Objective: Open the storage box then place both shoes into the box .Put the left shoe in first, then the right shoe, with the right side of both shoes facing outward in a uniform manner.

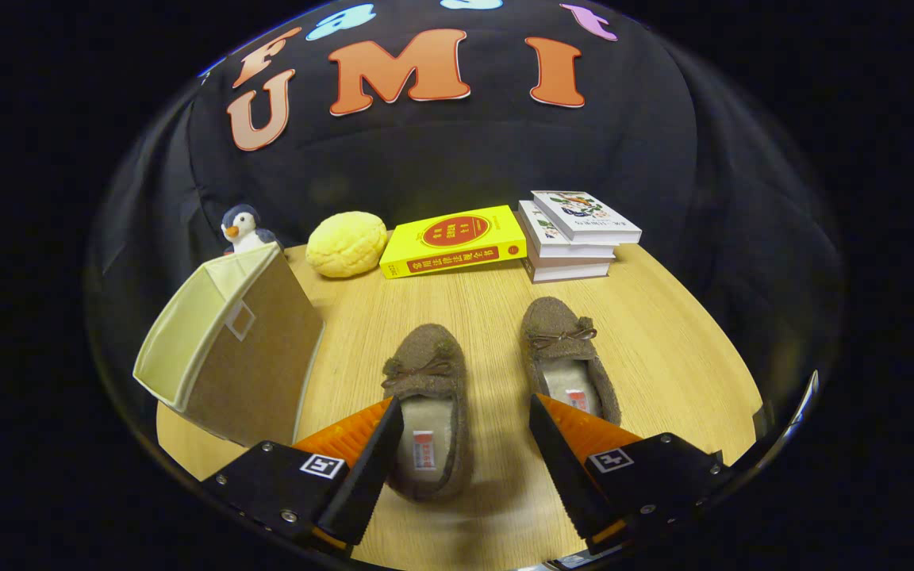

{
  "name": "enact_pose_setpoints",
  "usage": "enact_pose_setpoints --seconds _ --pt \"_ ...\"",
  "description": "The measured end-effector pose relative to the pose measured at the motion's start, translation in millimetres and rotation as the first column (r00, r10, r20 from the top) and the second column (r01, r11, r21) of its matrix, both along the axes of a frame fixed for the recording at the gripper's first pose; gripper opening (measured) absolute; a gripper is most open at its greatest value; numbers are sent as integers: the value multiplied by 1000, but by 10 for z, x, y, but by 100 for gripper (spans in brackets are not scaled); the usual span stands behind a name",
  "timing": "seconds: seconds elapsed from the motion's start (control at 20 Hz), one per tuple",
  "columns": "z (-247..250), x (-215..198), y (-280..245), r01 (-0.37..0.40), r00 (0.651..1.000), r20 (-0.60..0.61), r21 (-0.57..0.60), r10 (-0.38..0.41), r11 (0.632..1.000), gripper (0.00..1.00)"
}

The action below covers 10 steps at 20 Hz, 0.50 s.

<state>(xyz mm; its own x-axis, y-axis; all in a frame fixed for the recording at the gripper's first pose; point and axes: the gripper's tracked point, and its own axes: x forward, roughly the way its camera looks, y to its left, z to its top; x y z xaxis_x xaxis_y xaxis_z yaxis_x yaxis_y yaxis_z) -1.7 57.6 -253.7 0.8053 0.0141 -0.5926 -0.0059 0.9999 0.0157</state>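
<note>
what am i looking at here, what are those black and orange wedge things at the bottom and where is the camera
The camera rides on a hand-held gripper that a person carries, looking forward along its two black-and-orange jaws. They stand open and hold nothing.

On the round wooden table lie two brown fuzzy slippers: the left slipper reaches between the jaws, the right slipper lies just ahead. Beside them stands a beige fabric storage box. Beyond are a small penguin toy, a yellow bun-shaped cushion, a yellow book and a stack of white books.
</note>
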Motion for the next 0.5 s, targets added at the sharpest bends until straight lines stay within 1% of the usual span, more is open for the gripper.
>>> enact_pose_setpoints --seconds 0.15,0.4,0.5 --pt "-235 51 28 -23 999 -38 -15 22 1000 91" --pt "-524 304 11 -36 998 -61 -40 33 999 83" --pt "-633 390 -10 -34 997 -75 -44 31 998 73"
